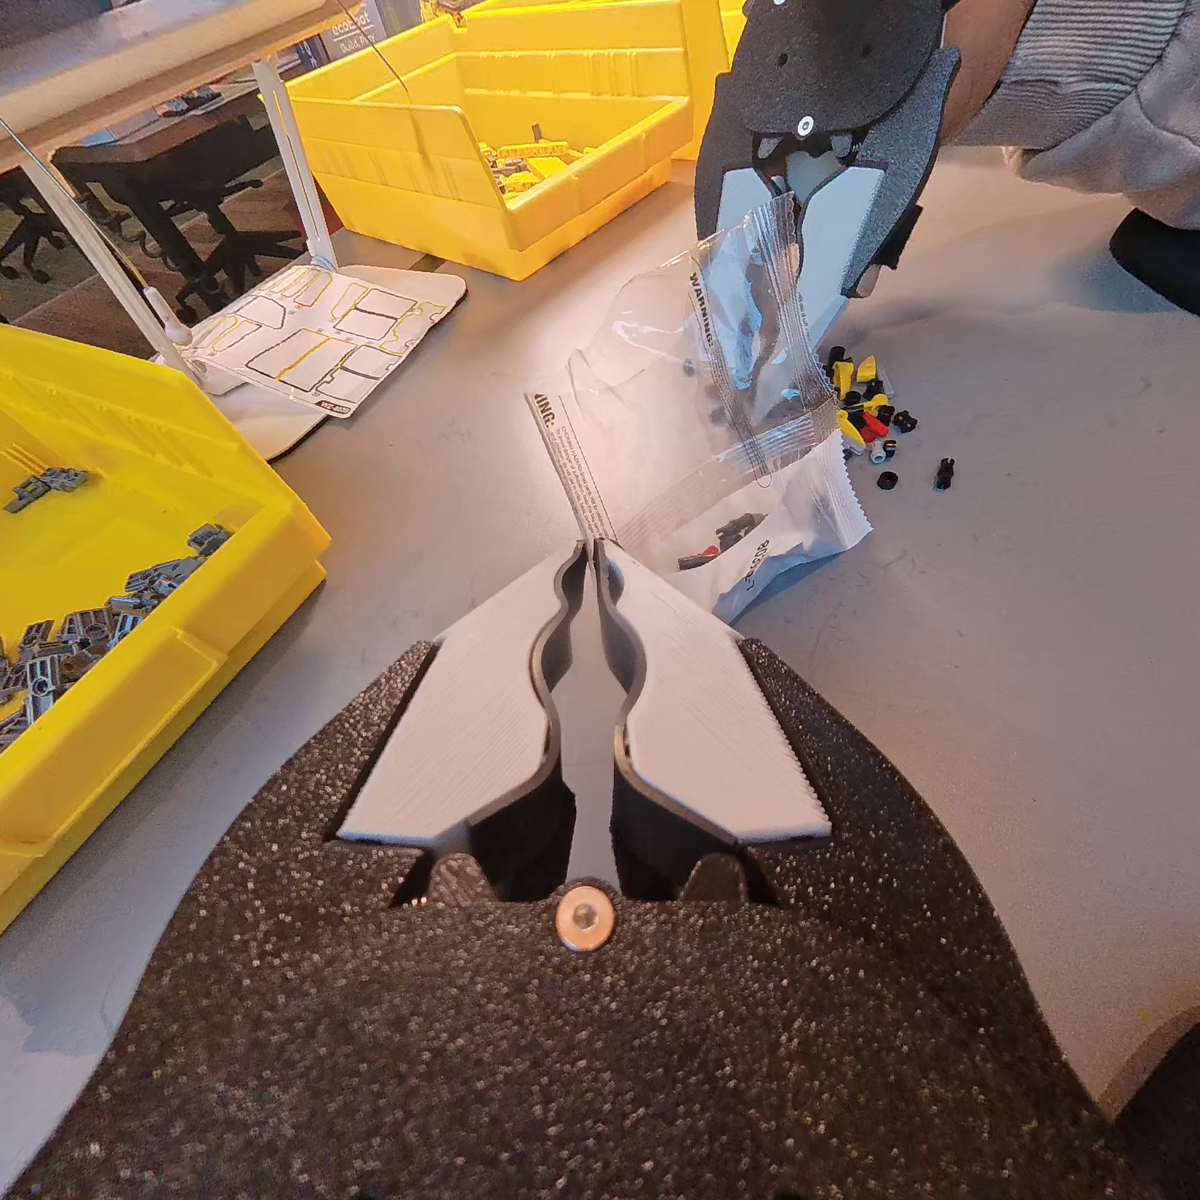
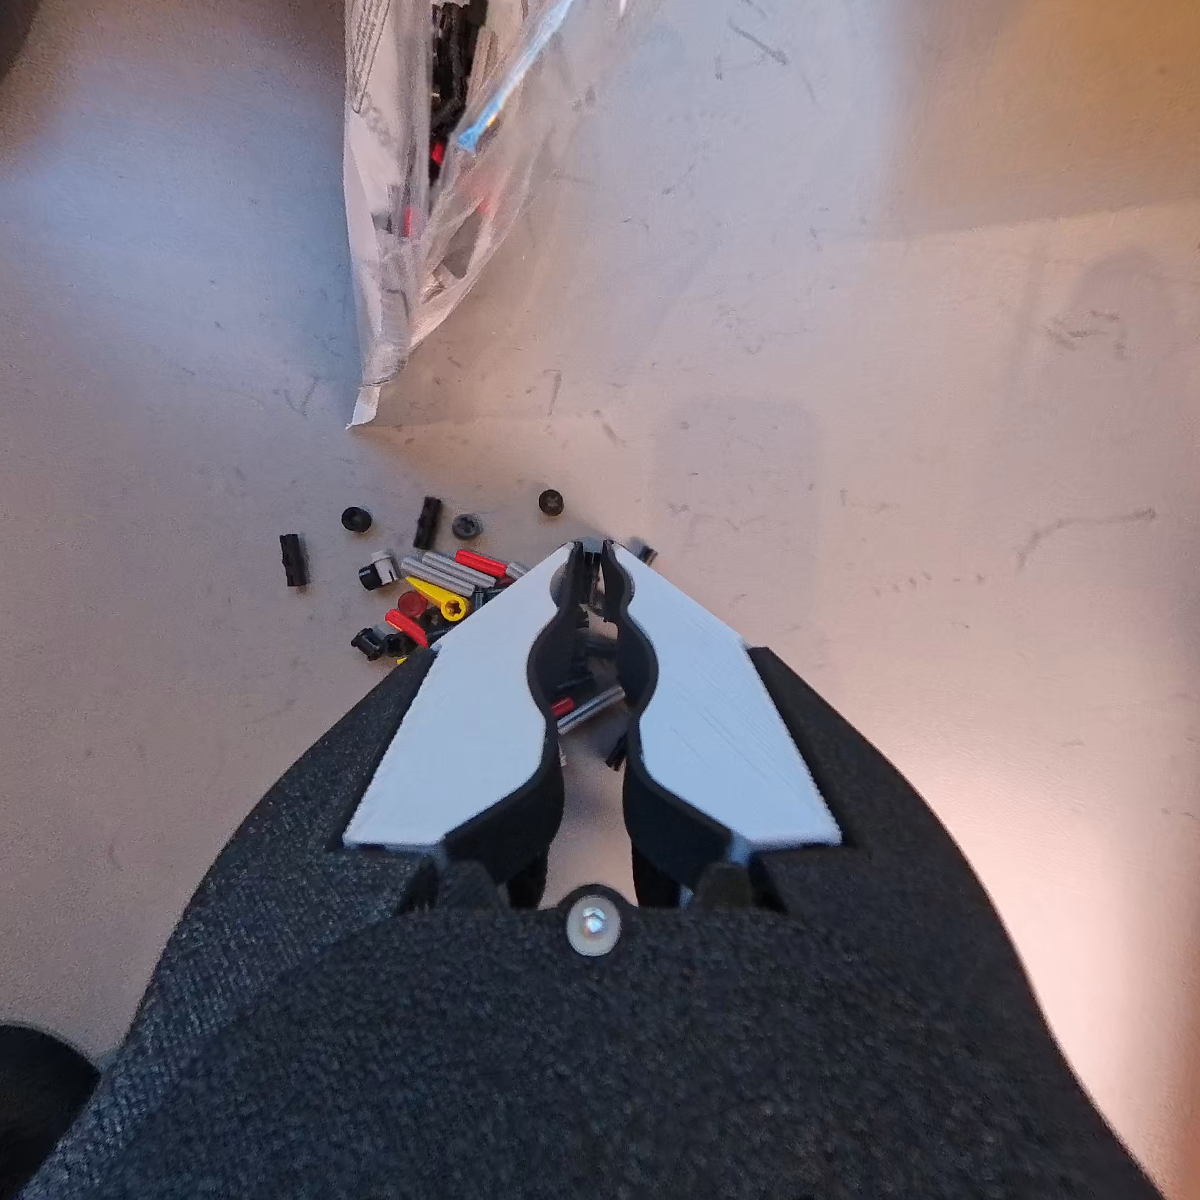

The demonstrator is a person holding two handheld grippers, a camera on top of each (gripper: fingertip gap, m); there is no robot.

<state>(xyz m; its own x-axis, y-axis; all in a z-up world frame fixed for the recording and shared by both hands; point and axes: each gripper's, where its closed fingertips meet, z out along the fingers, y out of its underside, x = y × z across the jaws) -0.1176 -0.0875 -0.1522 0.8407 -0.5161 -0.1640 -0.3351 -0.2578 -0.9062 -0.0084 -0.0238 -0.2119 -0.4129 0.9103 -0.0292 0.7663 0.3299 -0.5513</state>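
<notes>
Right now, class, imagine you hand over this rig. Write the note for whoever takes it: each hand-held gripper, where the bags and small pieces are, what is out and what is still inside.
Left hand-held gripper: shut on the printed edge strip of the clear bag.
Right hand-held gripper: tips nearly together over the loose pieces. A small dark piece seems to sit between them, but it is too blurred to confirm.
Out: small black, red, yellow and grey pieces heaped on the table.
Still inside: some dark pieces in the clear bag, and more in the white bag lying by it.

Small parts point(image 1: 867, 415) on table point(image 1: 974, 649) right of bag point(image 1: 747, 454), bins point(image 1: 162, 552) left.
</notes>
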